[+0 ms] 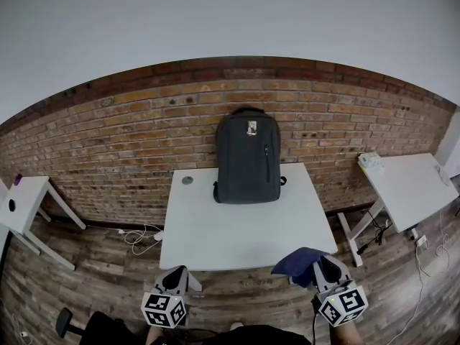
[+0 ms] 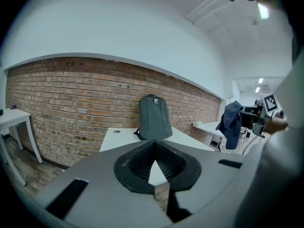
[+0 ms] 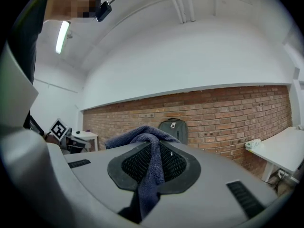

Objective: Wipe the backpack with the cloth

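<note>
Head view. White table (image 1: 244, 228) set against a red brick wall (image 1: 122, 146). Wooden floor (image 1: 108, 264) beneath, with white cables (image 1: 140, 237) lying by the table's left leg. A round grommet (image 1: 187, 180) sits near the table's far left corner. Second white table (image 1: 413, 185) to the right, carrying a small pale object (image 1: 370, 161). Smaller white side table (image 1: 25, 196) to the left.

Backpack (image 1: 249, 157): dark grey, upright at the table's far edge, its back against the wall. Small pale tag near its top, the print too small to read.

Left hand-held gripper (image 1: 176, 275): by the table's near edge, left side, jaws closed tip to tip with nothing between them. Well apart from the backpack, the table top lying between.

Right hand-held gripper (image 1: 325, 263): by the near right corner, jaws clamped on the dark blue cloth (image 1: 295, 262), which bunches out to the left of the jaws. Cloth and backpack well apart.
</note>
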`<state>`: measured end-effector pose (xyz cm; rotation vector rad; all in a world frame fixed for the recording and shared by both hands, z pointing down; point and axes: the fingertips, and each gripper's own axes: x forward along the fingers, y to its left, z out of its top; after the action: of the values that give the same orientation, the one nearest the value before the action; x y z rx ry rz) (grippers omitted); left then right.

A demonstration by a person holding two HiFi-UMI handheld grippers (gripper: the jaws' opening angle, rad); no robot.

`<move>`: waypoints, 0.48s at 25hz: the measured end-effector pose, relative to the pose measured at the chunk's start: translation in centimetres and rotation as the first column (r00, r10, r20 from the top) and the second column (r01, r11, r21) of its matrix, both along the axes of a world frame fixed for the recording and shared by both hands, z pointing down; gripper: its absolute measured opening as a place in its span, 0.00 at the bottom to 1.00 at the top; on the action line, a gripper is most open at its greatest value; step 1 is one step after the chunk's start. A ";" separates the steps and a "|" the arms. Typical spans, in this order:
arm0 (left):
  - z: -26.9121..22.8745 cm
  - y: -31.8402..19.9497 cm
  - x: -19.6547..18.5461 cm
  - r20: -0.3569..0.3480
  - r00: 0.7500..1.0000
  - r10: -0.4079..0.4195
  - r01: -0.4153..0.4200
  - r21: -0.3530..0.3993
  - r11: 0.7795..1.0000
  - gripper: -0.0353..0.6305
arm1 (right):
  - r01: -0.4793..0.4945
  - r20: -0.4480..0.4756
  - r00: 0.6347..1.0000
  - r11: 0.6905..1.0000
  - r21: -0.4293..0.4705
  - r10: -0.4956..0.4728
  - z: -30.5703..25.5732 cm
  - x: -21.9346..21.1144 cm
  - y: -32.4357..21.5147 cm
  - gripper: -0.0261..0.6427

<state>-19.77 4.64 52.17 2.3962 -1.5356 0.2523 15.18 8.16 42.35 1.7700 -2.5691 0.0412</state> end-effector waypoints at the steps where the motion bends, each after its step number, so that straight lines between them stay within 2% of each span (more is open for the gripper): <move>1: -0.1 -0.7 -0.6 -0.003 1.000 -0.004 0.004 0.004 1.000 0.05 | -0.002 -0.003 1.000 1.000 0.000 0.002 0.0 -0.4 -0.7 0.09; 8: 0.0 -4.6 -3.0 -0.001 1.000 0.015 -0.015 0.009 1.000 0.05 | -0.018 0.011 1.000 1.000 0.025 0.017 -0.7 -3.0 -4.6 0.09; 12: 0.3 -5.6 -4.2 -0.009 1.000 0.010 -0.010 0.010 1.000 0.05 | -0.014 -0.011 1.000 1.000 0.004 0.014 -0.2 -4.1 -5.6 0.09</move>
<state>-23.94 -0.91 52.43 2.4097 -1.5249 0.2360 11.11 2.58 42.18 1.7842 -2.5511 0.0267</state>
